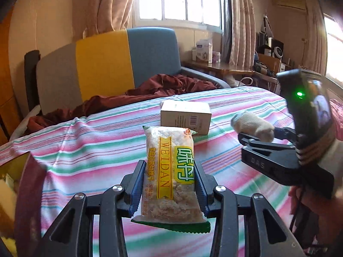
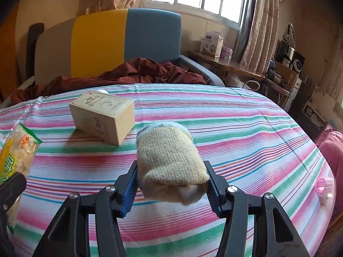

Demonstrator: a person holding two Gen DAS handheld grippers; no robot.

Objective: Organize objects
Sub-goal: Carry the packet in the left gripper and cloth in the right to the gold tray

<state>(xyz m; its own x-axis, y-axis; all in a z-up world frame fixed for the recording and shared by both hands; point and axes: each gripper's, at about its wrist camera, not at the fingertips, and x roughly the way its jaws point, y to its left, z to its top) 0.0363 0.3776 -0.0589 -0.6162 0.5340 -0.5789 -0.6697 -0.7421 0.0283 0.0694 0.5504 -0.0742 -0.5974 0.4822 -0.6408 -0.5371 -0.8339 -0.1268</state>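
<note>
Left hand-held gripper (image 1: 169, 184) pinching snack packet (image 1: 170, 171); right hand-held gripper (image 2: 171, 184) pinching rolled sock (image 2: 169, 160).

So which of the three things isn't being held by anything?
The beige cardboard box. It lies alone on the striped bedspread, while the yellow-labelled snack packet and rolled cream sock each sit clamped between jaws.

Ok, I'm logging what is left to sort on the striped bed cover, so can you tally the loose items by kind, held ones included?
Snack packets: 1, the snack packet in the left gripper
Rolled socks: 1, the rolled sock in the right gripper
Boxes: 1, the beige box lying on the cover
Small pink items: 1, the pink item at the cover's edge
Total: 4
</note>
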